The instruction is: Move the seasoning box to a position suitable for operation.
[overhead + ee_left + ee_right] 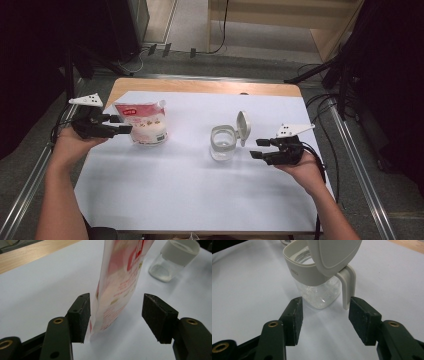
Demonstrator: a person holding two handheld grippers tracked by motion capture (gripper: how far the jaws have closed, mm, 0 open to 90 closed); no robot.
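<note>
A white sheet (pixel 190 190) covered most of the wooden table (pixel 200 86). On its far left part stood a white and red printed plastic pouch with a corner spout (pixel 141 122), upright. Towards the right of the middle, well apart from the pouch, stood a clear glass jar with a pale grey plastic collar (pixel 223 142); its hinged grey lid (pixel 243 127) was swung up and stood open on the jar's right side.

The left gripper (pixel 125 124), held level in the person's left hand (pixel 75 142), reached the pouch from the left. In the left gripper view its jaws stood apart with the pouch's edge (pixel 117 287) between them: the left pad (pixel 81 315) lay just beside or barely against the film, it could not be told which, while the right pad (pixel 156 315) was clearly off it. The pouch was not clamped.

The right gripper (pixel 257 149), in the right hand (pixel 300 167), lay level just to the right of the jar. In the right gripper view its jaws were apart, pointing at the jar's lower body (pixel 319 293) and the lid's hinge strap (pixel 348 287), close to both but touching neither.
</note>
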